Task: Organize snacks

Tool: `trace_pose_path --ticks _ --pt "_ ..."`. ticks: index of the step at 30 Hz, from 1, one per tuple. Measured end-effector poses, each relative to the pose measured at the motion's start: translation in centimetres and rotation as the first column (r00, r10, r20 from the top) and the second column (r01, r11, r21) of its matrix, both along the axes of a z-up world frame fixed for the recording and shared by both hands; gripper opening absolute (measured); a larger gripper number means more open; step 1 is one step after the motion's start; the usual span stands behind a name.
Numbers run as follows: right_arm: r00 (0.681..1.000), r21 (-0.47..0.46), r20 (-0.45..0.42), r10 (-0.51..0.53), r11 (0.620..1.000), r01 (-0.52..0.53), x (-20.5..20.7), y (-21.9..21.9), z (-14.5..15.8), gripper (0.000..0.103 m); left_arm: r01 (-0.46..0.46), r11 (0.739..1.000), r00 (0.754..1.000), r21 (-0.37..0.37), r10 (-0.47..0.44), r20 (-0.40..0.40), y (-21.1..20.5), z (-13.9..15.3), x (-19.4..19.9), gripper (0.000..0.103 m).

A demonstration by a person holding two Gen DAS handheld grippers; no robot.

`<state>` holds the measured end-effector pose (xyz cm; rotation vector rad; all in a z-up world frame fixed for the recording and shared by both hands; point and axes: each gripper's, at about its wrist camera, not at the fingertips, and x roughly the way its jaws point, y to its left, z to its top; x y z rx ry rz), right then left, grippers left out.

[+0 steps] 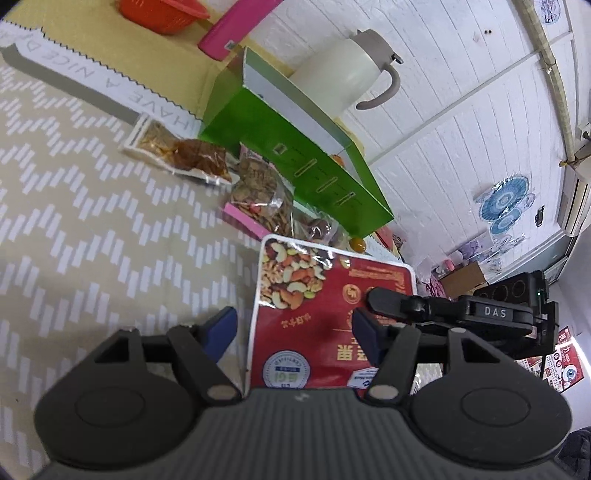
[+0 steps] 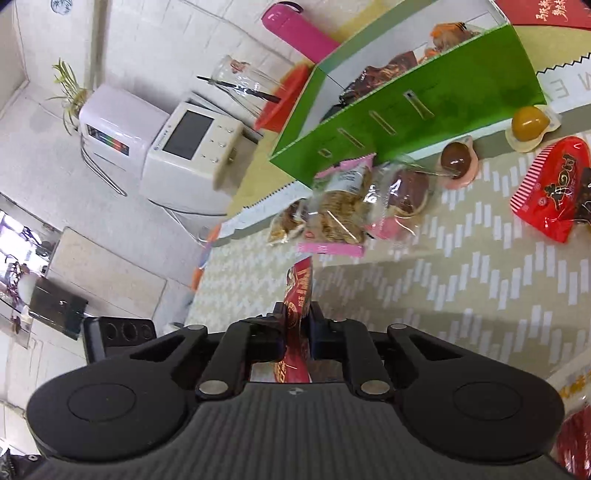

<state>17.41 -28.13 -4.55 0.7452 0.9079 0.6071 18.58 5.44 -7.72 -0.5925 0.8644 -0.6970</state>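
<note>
A red mixed-nut bag (image 1: 317, 314) hangs between my left gripper's (image 1: 295, 328) blue pads, which stand open on either side of it without touching. My right gripper (image 2: 298, 321) is shut on the bag's edge (image 2: 300, 291), holding it above the patterned tablecloth; its black fingers (image 1: 391, 301) show in the left wrist view. A green box (image 2: 413, 110) stands behind, with several snack packs inside. Clear snack packs (image 2: 343, 210) lie in front of it.
A red candy bag (image 2: 550, 184) and two jelly cups (image 2: 458, 158) lie right of the box. A white kettle (image 1: 351, 70), a red basket (image 1: 162, 14) and a pink bottle (image 2: 295, 29) stand behind. A white appliance (image 2: 166, 147) is at the left.
</note>
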Motion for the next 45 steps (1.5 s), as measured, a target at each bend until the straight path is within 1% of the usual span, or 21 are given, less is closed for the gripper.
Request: trace_pose_path --ticks 2,4,5,7,8,9,10,12,14,18,21,23,27,30,32,34,36,38,40,44,45 --pt "1.000 0.022 0.003 -0.025 0.999 0.025 -0.4 -0.3 0.2 0.020 0.001 1.000 0.999 0.017 -0.002 0.036 0.4 0.4 -0.2 0.064" --pt "0.999 0.081 0.002 -0.032 0.996 0.032 -0.6 -0.7 0.3 0.020 0.038 0.999 0.998 0.015 -0.039 0.052 0.4 0.3 -0.1 0.064" --pt "0.999 0.115 -0.003 -0.034 0.993 0.034 -0.7 -0.9 0.3 0.020 0.069 0.998 0.997 -0.009 -0.068 0.047 0.2 0.1 0.2 0.064" --pt "0.999 0.162 -0.011 -0.031 0.986 0.032 -0.8 -0.9 0.2 0.020 0.117 0.986 0.993 -0.118 -0.113 0.041 0.0 -0.4 0.4 0.064" --pt "1.000 0.184 -0.009 -0.022 0.983 0.023 -0.9 -1.0 0.1 0.020 0.125 0.978 0.992 -0.167 -0.118 0.050 -0.1 -0.5 0.4 0.064" --pt "1.000 0.199 -0.012 -0.021 0.980 0.024 -1.0 -0.9 0.0 0.020 0.121 0.974 0.992 -0.193 -0.112 0.060 -0.1 -0.5 0.3 0.064" --pt "1.000 0.198 -0.013 -0.026 0.980 0.029 -1.2 -0.9 0.0 0.020 0.108 0.976 0.993 -0.192 -0.098 0.059 -0.1 -0.5 0.3 0.063" --pt "0.999 0.174 -0.005 -0.043 0.984 0.043 -1.3 -0.9 0.1 0.020 0.098 0.983 0.994 -0.156 -0.089 0.068 -0.4 -0.3 0.2 0.043" --pt "0.997 0.149 -0.006 -0.071 0.986 0.071 -1.3 -1.4 0.1 0.020 0.111 0.982 0.992 -0.153 -0.102 0.068 -0.4 -0.1 0.2 0.033" --pt "0.994 0.140 -0.005 -0.105 0.985 0.105 -1.3 -1.7 0.3 0.020 0.124 0.982 0.990 -0.139 -0.114 0.082 -0.8 0.4 0.5 0.029" --pt "0.989 0.142 -0.018 -0.145 0.979 0.147 -0.3 -2.1 1.0 0.020 0.122 0.982 0.990 -0.144 -0.111 0.084 -1.2 1.2 1.7 0.026" --pt "0.985 0.143 -0.007 -0.173 0.975 0.172 0.9 -2.7 2.0 0.020 0.123 0.981 0.989 -0.148 -0.109 0.099 -1.8 2.4 3.5 0.026" --pt "0.968 0.142 0.054 -0.246 0.961 0.236 4.6 -3.7 4.6 0.020 0.117 0.980 0.987 -0.161 -0.098 0.125 -3.4 5.1 8.5 0.025" --pt "0.951 0.145 0.099 -0.292 0.950 0.276 7.6 -4.4 5.4 0.020 0.103 0.984 0.984 -0.143 -0.080 0.158 -4.7 6.6 12.2 0.025" --pt "0.944 0.143 0.111 -0.310 0.945 0.294 9.7 -4.8 4.9 0.020 0.077 0.990 0.985 -0.115 -0.057 0.166 -5.5 7.0 14.2 0.025" --pt "0.936 0.150 0.090 -0.339 0.934 0.324 11.3 -5.2 3.6 0.021 0.047 0.996 0.987 -0.074 -0.035 0.160 -6.4 6.9 16.2 0.025" --pt "0.931 0.152 0.055 -0.362 0.924 0.351 12.6 -5.6 2.0 0.021 0.027 0.999 0.987 -0.017 -0.024 0.158 -7.3 6.3 17.8 0.025" --pt "0.923 0.156 0.016 -0.385 0.913 0.378 13.8 -6.1 0.5 0.021 0.011 0.999 0.987 0.037 -0.017 0.159 -8.3 5.8 19.0 0.025" --pt "0.917 0.160 -0.001 -0.398 0.906 0.393 14.5 -6.5 -0.4 0.021 0.007 0.997 0.987 0.072 -0.018 0.162 -9.0 5.3 19.9 0.025" --pt "0.919 0.108 0.040 -0.391 0.917 0.385 15.1 -7.0 -0.2 0.023 0.003 0.996 0.984 0.093 -0.020 0.178 -9.8 5.0 20.9 0.025" --pt "0.918 0.099 0.047 -0.394 0.916 0.388 15.3 -7.1 -0.2 0.024 -0.003 0.994 0.982 0.110 -0.018 0.190 -10.1 5.0 21.1 0.025"
